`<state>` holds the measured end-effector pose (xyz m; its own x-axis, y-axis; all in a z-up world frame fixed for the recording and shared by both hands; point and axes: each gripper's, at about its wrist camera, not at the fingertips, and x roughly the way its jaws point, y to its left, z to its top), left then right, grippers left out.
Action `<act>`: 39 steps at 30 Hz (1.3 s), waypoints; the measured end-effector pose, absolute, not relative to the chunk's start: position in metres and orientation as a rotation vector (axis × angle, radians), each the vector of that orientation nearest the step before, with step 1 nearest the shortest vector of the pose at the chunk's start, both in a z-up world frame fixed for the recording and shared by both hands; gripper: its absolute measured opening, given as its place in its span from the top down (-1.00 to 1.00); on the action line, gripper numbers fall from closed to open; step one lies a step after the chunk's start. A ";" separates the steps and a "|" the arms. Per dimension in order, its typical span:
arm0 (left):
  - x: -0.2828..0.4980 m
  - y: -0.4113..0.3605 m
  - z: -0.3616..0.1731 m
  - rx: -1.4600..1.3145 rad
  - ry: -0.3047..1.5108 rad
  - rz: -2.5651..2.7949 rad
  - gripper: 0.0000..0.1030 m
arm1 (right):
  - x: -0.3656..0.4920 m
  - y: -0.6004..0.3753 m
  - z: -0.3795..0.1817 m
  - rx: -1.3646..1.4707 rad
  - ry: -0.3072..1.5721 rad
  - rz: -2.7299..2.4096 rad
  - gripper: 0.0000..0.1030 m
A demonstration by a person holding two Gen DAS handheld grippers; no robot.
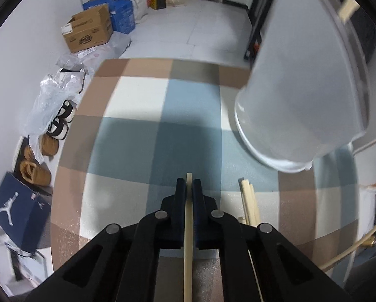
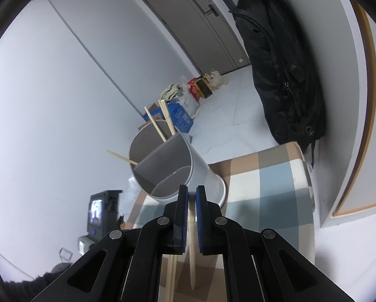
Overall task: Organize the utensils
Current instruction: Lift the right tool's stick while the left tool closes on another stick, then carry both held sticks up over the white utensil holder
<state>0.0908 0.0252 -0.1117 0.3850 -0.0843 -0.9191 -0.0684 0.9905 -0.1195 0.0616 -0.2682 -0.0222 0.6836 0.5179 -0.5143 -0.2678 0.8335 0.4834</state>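
Left gripper (image 1: 189, 185) pinches one chopstick (image 1: 188, 241). Right gripper (image 2: 191, 193) pinches another chopstick (image 2: 192, 249). One divided utensil holder (image 2: 162, 168) stands on the checkered table (image 2: 263, 176) at 12 o'clock from the right gripper; three chopsticks (image 2: 162, 120) stick out of its compartments. Loose chopsticks (image 1: 249, 202) lie on the table at 3 o'clock of the left gripper.

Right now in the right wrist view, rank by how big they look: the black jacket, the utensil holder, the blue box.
1. black jacket
2. utensil holder, though it sits nearer the camera, so its true rank is unsure
3. blue box, farthest and partly hidden
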 end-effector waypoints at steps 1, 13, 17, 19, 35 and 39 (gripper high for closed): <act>0.089 0.026 -0.107 -0.155 1.159 -0.008 0.97 | 0.061 -0.268 -0.022 0.385 0.684 0.453 0.89; 0.055 0.038 -0.049 -0.222 0.921 -0.054 0.98 | 0.043 -0.249 -0.009 0.320 0.644 0.472 0.89; 0.043 0.037 -0.033 -0.206 0.854 -0.087 0.98 | 0.034 -0.240 0.000 0.286 0.616 0.487 0.90; 0.039 0.034 -0.027 -0.179 0.831 -0.101 0.98 | 0.029 -0.237 0.005 0.274 0.604 0.492 0.90; 0.015 0.021 0.021 -0.124 0.718 -0.197 0.98 | 0.015 -0.219 0.038 0.234 0.535 0.507 0.90; 0.016 0.018 0.039 -0.126 0.695 -0.214 0.98 | 0.018 -0.217 0.048 0.230 0.515 0.512 0.90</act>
